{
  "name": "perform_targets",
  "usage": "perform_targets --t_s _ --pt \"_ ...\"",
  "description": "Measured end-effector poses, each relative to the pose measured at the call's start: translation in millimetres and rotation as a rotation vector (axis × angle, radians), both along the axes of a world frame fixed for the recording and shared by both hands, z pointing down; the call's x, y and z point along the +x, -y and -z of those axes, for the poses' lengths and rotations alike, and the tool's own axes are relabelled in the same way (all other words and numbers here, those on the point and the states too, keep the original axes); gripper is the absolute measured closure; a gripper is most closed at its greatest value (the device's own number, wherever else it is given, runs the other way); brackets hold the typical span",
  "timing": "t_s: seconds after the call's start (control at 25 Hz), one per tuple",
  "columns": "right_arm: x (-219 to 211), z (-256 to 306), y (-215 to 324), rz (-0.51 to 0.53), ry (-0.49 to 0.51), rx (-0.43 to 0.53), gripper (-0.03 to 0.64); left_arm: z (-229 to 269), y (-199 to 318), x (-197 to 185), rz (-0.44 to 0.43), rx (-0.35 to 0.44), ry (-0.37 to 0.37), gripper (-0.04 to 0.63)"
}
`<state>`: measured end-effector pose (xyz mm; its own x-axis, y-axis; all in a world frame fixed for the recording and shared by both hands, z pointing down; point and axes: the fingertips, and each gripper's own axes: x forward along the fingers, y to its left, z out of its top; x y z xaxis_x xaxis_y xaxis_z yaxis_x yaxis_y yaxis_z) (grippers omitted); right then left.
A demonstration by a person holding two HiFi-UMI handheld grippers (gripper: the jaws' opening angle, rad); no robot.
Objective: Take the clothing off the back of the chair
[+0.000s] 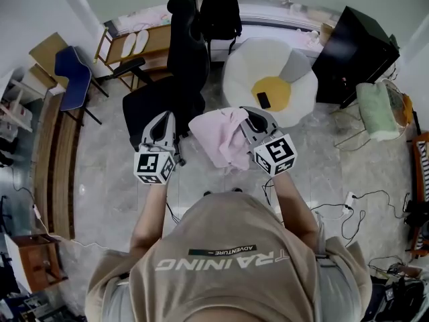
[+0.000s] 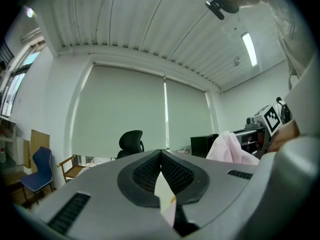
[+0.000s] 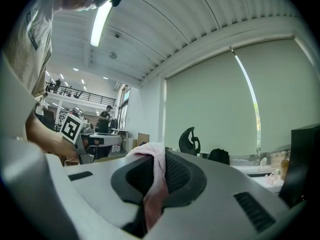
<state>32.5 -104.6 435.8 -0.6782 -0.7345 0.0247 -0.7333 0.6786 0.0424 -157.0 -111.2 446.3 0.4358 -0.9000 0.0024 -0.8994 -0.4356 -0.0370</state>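
The pink clothing (image 1: 220, 138) hangs in the air between my two grippers, clear of the black office chair (image 1: 181, 66), which stands just beyond it. My right gripper (image 1: 257, 121) is shut on the clothing (image 3: 154, 196), with a fold bunched over the jaw tips. In the left gripper view the clothing (image 2: 227, 146) shows off to the right, the chair (image 2: 131, 141) further back. My left gripper (image 1: 163, 121) is held level to the left of the cloth, apart from it, jaw tips together. A pale sliver shows in the gap behind its tips (image 2: 161, 156); I cannot tell what it is.
A white and yellow floor cushion (image 1: 298, 89) with a black phone (image 1: 264, 100) lies right of the chair. Behind are a black backpack (image 1: 220, 15), a black cabinet (image 1: 352, 45), a blue chair (image 1: 70, 76) and a wooden chair (image 1: 131, 45). Cables (image 1: 348, 210) trail on the floor.
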Motion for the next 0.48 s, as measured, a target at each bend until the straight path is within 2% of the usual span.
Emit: perform_targets --t_s 0.48 --pt "-4.7 9.0 6.3 0.015 0.008 0.015 0.572 9.2 -7.8 -5.4 0.016 0.013 0.012 0.581"
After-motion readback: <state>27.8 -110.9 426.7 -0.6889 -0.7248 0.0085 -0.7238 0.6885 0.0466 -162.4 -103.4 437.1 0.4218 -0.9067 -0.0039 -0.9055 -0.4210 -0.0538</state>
